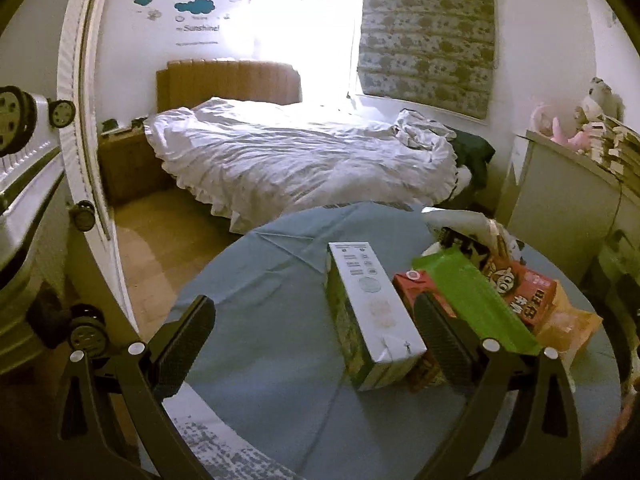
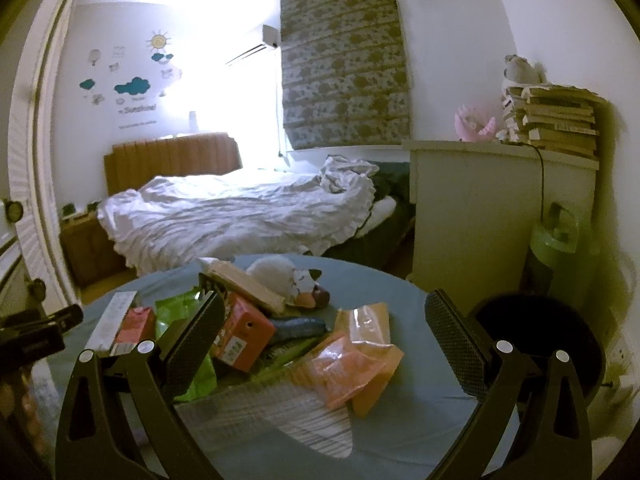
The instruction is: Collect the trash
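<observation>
- We work at the round table (image 2: 400,412) with its blue cloth; the trash lies in a loose heap on the far half of it, and a dark round bin (image 2: 560,344) stands just beside the table's right edge.
- We hold the left gripper (image 1: 314,346) wide open and empty, its fingers either side of the tall white carton (image 1: 370,312). In our judgement this is the first pick: centre the jaws on its long sides before closing.
- We hold the right gripper (image 2: 324,344) wide open and empty, low over the orange plastic pouch (image 2: 360,356). The pouch looks limp; we should pinch a fold, not the flat face.
- The red carton (image 2: 240,338) and green wrapper (image 1: 476,300) overlap; lift the top piece first.
- Hard to make out: the white stuffed item (image 2: 280,276) behind the heap, and whatever lies beneath the pile. The bin's depth is not visible.
</observation>
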`<state>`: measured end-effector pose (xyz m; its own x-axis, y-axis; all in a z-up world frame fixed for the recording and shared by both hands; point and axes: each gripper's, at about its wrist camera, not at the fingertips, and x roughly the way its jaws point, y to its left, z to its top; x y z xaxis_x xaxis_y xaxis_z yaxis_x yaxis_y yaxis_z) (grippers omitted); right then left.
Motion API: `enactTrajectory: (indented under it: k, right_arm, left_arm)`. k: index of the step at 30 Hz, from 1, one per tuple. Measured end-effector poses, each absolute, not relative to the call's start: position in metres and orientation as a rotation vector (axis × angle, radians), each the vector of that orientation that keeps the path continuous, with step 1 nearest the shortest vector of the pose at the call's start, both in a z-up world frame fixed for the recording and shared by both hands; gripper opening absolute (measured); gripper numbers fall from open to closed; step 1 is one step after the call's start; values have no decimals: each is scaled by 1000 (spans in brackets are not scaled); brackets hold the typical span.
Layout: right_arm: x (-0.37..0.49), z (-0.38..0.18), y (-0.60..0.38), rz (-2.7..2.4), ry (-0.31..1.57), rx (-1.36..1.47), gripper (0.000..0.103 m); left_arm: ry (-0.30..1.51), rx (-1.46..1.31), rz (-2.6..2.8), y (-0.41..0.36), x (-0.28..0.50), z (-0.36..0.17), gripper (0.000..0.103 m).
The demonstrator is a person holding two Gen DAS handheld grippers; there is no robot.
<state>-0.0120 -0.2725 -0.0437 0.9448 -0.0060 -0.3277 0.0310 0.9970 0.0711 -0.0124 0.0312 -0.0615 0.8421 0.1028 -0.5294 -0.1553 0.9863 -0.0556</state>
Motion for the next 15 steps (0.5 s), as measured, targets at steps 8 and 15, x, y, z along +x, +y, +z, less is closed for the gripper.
enactTrajectory:
  k: [8,15]
  right_arm:
    - [-14,-42,-272,-21,331,71,99]
    - [-14,-41,-271,-21,333,70,99]
  left_arm:
    - [588,-78,135,28,-7,-68,98]
    - [596,-78,92,25,-6,-70,98]
